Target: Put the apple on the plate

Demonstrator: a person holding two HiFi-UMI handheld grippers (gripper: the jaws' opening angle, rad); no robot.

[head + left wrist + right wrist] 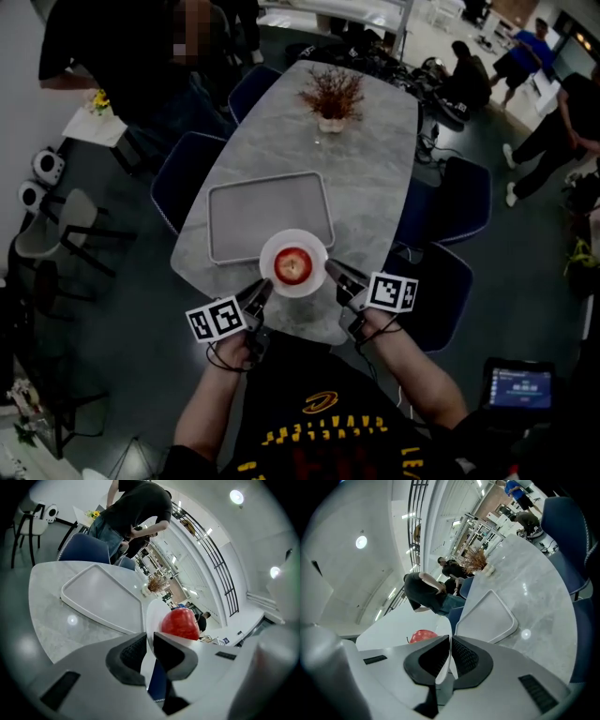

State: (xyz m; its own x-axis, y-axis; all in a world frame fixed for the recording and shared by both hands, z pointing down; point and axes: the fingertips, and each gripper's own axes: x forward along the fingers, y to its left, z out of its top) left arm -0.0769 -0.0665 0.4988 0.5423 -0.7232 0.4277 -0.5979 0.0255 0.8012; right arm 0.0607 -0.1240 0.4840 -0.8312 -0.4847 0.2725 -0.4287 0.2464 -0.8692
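A red apple lies in the middle of a round white plate, which is held up over the near end of the marble table. My left gripper is shut on the plate's left rim and my right gripper on its right rim. In the left gripper view the plate's edge runs between the two pads of the left gripper, with the apple just beyond. In the right gripper view the right gripper pinches the plate the same way, and the apple peeks over the left jaw.
A grey rectangular tray lies on the table just beyond the plate. A vase of dried red flowers stands at the far end. Blue chairs ring the table. A person stands at the far left; others are at the far right.
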